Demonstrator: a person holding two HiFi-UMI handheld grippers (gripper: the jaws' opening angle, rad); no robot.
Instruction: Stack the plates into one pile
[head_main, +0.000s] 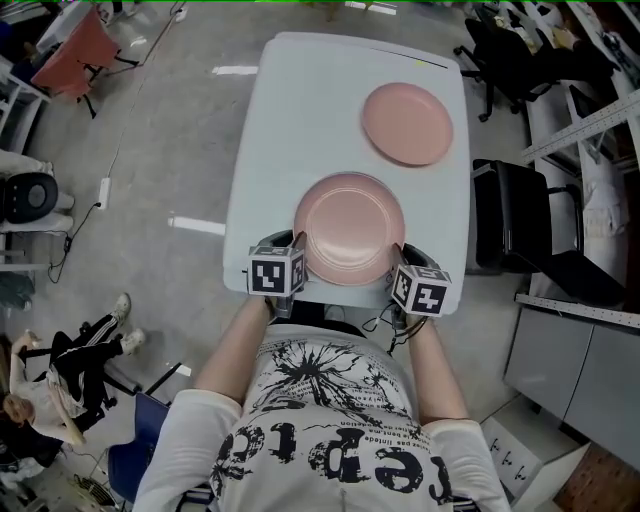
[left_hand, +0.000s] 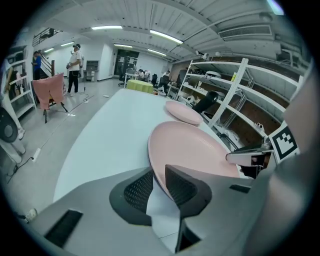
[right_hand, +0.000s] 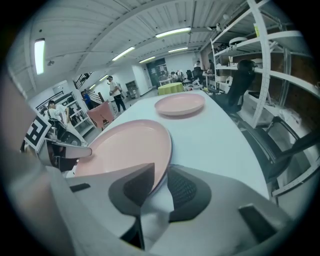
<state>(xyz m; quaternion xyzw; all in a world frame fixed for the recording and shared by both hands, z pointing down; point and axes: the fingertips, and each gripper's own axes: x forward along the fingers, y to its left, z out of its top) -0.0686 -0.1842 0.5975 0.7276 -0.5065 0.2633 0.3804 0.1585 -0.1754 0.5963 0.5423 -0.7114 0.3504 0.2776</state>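
1. Left gripper (left_hand: 159, 171): my jaws are clamped on the left rim of the near pink plate (head_main: 350, 228). The thin rim runs between the two ribbed pads.
2. Right gripper (right_hand: 161, 169): my jaws are likewise closed on the same plate, at its right rim. The edge sits between the pads.
3. Both grippers point forward and down, one on each side of the plate and roughly opposite each other across it. In each gripper view the other gripper shows at the plate's far side.
4. Near pink plate: it is right way up, over the near end of the surface (head_main: 275, 150). It is about centred between the surface's left and right edges, and its near rim is close to the surface's near edge. In the left gripper view the rim looks raised off the white top. Whether the base touches the surface I cannot tell.
5. Surface: white, with rounded corners, running away from me.
6. Far pink plate (head_main: 407, 123): it lies flat on the surface, right way up, toward the far right corner. It is well apart from the near pink plate and from both grippers.
7. Right of the surface: a black office chair (head_main: 530, 225) stands just beside its right edge. A white shelving rack (right_hand: 260, 55) runs along that side.
8. Left of the surface: grey floor (head_main: 150, 150), with a salmon-coloured chair (head_main: 85, 50) well off toward the far left.
9. Far end of the room: a standing person (left_hand: 75, 62), too small for detail.
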